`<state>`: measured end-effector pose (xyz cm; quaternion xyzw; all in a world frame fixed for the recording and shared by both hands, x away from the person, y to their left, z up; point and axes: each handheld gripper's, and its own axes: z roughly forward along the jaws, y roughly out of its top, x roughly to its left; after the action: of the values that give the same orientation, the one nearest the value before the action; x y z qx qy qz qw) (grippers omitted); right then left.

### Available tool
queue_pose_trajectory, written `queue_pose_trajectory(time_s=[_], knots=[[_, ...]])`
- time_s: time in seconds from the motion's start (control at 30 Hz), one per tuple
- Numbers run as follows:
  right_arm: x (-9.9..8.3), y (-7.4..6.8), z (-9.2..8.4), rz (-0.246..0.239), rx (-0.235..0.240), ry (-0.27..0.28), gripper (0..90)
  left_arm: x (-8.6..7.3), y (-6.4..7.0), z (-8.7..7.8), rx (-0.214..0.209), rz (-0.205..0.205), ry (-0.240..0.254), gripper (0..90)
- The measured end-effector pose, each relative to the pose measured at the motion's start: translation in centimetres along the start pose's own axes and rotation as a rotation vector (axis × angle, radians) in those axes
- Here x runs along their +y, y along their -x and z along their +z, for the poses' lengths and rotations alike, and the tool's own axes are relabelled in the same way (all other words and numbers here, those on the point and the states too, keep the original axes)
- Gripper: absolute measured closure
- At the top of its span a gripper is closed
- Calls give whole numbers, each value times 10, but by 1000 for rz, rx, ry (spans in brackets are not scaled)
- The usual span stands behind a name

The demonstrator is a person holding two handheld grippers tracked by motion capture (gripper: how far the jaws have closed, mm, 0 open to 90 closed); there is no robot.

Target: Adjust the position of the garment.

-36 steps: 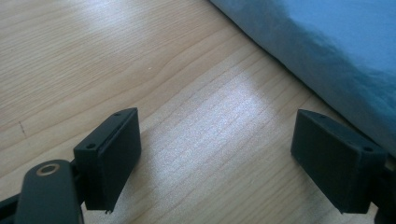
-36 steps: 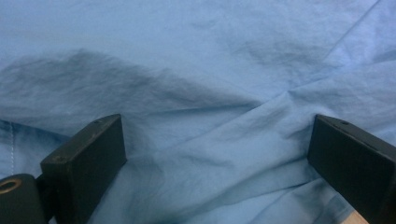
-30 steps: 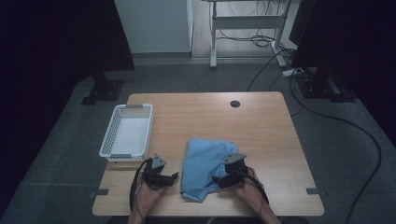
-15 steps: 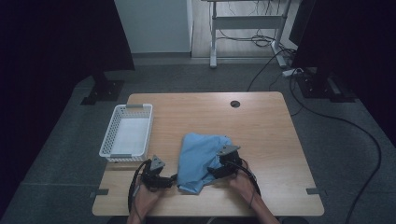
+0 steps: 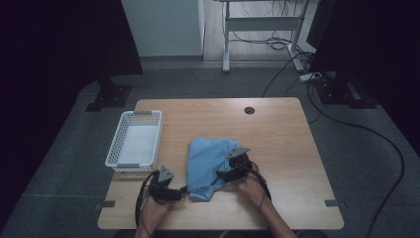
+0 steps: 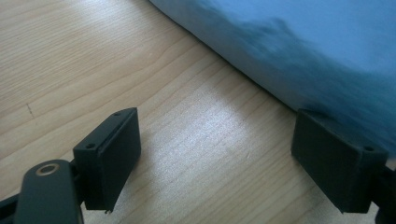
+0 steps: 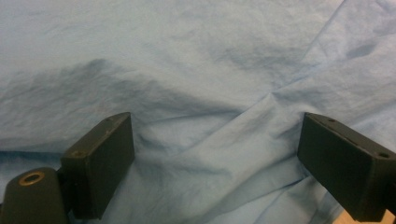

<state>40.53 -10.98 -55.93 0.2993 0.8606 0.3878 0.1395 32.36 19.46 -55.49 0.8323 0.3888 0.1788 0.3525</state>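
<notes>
While the blue cloth (image 5: 210, 163) lies rumpled on the near middle of the wooden bench (image 5: 277, 129), both hands work at its near end. From the high view, the left gripper (image 5: 179, 191) sits close to the near edge of the bench, pointing right at the cloth's near left corner. In the left gripper view (image 6: 215, 154) its jaws stand wide over bare wood, with nothing between them; the far-side jaw lies right at the cloth's hem (image 6: 299, 60), and whether it touches the fabric is hard to tell, since that edge is blurred. The right gripper (image 5: 225, 173) comes in from the right, over the cloth's near right part. In the right gripper view (image 7: 215, 154) its jaws also stand wide, though they have just been closing a little, and a raised fold of the blue cloth (image 7: 219, 135) runs between them without being pinched. A white basket (image 5: 118, 158) rests on the left side of the bench, well apart from the cloth and just beyond the left hand (image 5: 153, 213)
</notes>
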Motion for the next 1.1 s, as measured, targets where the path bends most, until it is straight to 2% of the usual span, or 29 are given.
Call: queue_pose_trajectory(time_s=[0.6, 1.1], knots=[[25, 16, 27, 21, -30, -1, 105, -2, 0, -2, 13, -15, -1, 140], [44, 27, 48, 25, -30, 1, 104, -1, 0, -1, 17, -20, 0, 142]])
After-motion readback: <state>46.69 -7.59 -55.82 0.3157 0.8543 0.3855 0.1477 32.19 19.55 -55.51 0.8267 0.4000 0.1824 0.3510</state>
